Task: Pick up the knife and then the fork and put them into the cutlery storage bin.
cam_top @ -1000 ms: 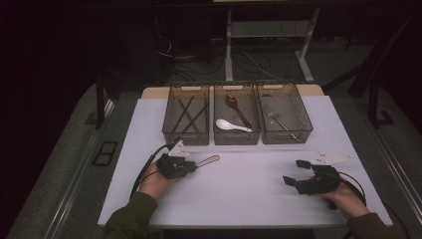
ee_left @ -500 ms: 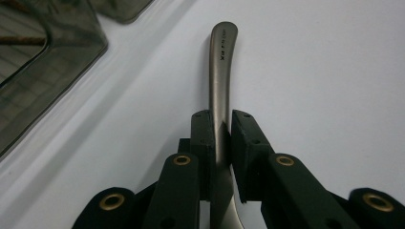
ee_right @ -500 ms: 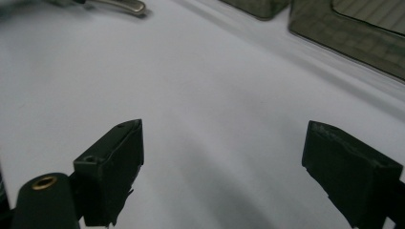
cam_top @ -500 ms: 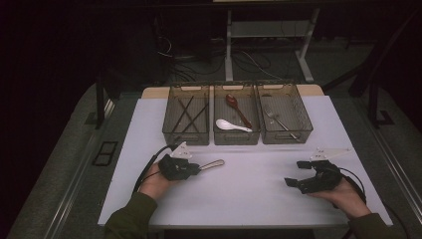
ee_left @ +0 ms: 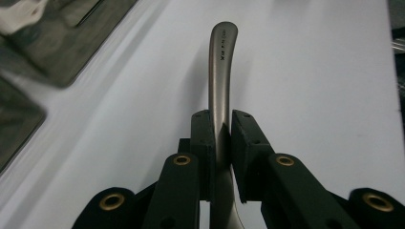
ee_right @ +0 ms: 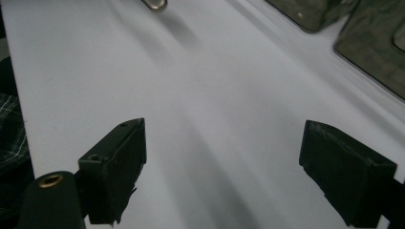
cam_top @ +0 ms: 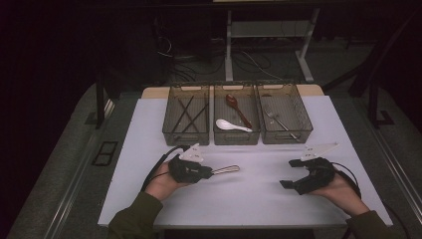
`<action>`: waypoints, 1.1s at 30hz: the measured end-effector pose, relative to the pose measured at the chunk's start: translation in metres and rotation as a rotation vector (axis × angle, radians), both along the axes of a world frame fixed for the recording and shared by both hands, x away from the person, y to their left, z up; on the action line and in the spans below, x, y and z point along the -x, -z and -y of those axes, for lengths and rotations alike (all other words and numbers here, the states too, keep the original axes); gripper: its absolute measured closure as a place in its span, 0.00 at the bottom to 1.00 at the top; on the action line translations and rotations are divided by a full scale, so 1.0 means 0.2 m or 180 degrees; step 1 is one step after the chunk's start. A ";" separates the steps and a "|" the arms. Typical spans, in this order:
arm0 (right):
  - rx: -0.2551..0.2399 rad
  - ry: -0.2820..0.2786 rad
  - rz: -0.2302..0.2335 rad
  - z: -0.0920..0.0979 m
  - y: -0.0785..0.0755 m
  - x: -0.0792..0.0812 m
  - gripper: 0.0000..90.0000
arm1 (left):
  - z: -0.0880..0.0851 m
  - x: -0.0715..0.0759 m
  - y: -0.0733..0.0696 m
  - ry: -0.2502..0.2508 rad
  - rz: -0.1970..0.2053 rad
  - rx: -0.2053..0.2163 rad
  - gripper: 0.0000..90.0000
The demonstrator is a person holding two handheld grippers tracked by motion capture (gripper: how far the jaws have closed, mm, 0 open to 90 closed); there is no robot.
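My left gripper (cam_top: 208,172) sits at the table's front left, shut on a metal utensil (cam_top: 227,170) whose handle sticks out to the right. In the left gripper view the pads (ee_left: 203,138) pinch the grey handle (ee_left: 221,71) on both sides, and its rounded end casts a shadow on the white table. My right gripper (cam_top: 289,173) hovers at the front right, open, with nothing between its jaws. In the right gripper view the right gripper (ee_right: 222,171) stands wide over bare white surface, and the utensil's tip (ee_right: 154,4) shows at the top edge.
Three mesh trays stand in a row at the back: the left tray (cam_top: 171,130) holds chopsticks (cam_top: 186,113), the middle one a white spoon (cam_top: 230,125) and a brown spoon (cam_top: 236,107), the right tray (cam_top: 304,130) a fork (cam_top: 278,122). The white table (cam_top: 249,199) lies open between the grippers.
My left gripper has carried the utensil to the right and slightly up. My right gripper has shifted a little, still open.
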State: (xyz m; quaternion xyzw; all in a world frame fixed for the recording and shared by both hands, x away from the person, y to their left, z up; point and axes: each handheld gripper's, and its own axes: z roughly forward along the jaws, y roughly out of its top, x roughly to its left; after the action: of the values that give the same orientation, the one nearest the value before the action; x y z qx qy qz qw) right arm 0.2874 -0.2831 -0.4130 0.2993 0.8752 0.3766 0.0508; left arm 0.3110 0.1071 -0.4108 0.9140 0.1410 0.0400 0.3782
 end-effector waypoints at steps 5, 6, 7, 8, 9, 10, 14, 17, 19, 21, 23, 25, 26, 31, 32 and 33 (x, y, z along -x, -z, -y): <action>0.0007 -0.0185 0.0027 -0.06 -0.03 -0.02 0.17 | 0.09 0.02 -0.03 0.0210 0.0011 0.0016 0.88; -0.0004 -0.0218 0.0032 -0.07 -0.03 -0.03 0.17 | 0.11 0.02 -0.03 0.0246 0.0022 0.0014 0.88; -0.0006 -0.0243 0.0031 -0.08 -0.04 -0.03 0.17 | 0.13 0.03 -0.04 0.0287 0.0019 0.0011 0.88; -0.0017 -0.0287 0.0028 -0.09 -0.04 -0.04 0.17 | 0.15 0.03 -0.04 0.0335 0.0017 0.0015 0.88; -0.0025 -0.0332 0.0025 -0.10 -0.05 -0.04 0.17 | 0.17 0.04 -0.05 0.0364 0.0022 0.0021 0.88; -0.0024 -0.0387 0.0024 -0.12 -0.06 -0.04 0.17 | 0.19 0.04 -0.05 0.0410 0.0028 0.0028 0.88; -0.0029 -0.0575 -0.0007 -0.18 -0.07 -0.05 0.17 | 0.26 0.06 -0.07 0.0546 0.0075 0.0050 0.88; -0.0010 -0.0696 -0.0041 -0.24 -0.08 -0.06 0.17 | 0.31 0.07 -0.08 0.0657 0.0105 0.0070 0.88; 0.0054 -0.0826 -0.0030 -0.27 -0.08 -0.07 0.17 | 0.35 0.07 -0.09 0.0746 0.0161 0.0037 0.88; 0.0087 -0.0938 -0.0001 -0.30 -0.08 -0.08 0.20 | 0.38 0.07 -0.09 0.0802 0.0181 0.0015 0.88; 0.0104 -0.1032 -0.0016 -0.33 -0.08 -0.09 0.22 | 0.41 0.08 -0.09 0.0839 0.0180 0.0000 0.88; 0.0117 -0.1116 -0.0055 -0.36 -0.08 -0.10 0.24 | 0.43 0.08 -0.09 0.0880 0.0193 -0.0021 0.88; 0.0130 -0.1147 -0.0086 -0.38 -0.08 -0.10 0.26 | 0.44 0.08 -0.08 0.0885 0.0192 -0.0021 0.88; 0.0187 -0.1377 -0.0249 -0.43 -0.05 -0.12 0.41 | 0.45 0.08 -0.08 0.0927 0.0207 -0.0063 0.88; 0.0197 -0.1402 -0.0281 -0.44 -0.05 -0.13 0.44 | 0.45 0.09 -0.08 0.0912 0.0177 -0.0058 0.88; 0.0201 -0.1444 -0.0305 -0.45 -0.04 -0.13 0.48 | 0.45 0.09 -0.08 0.0910 0.0182 -0.0053 0.88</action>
State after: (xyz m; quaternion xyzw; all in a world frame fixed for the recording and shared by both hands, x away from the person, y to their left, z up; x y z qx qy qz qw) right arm 0.3130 -0.1931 -0.4047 0.1107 0.9329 0.3361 -0.0675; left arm 0.2928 0.0170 -0.3955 0.9264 -0.0018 0.0129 0.3763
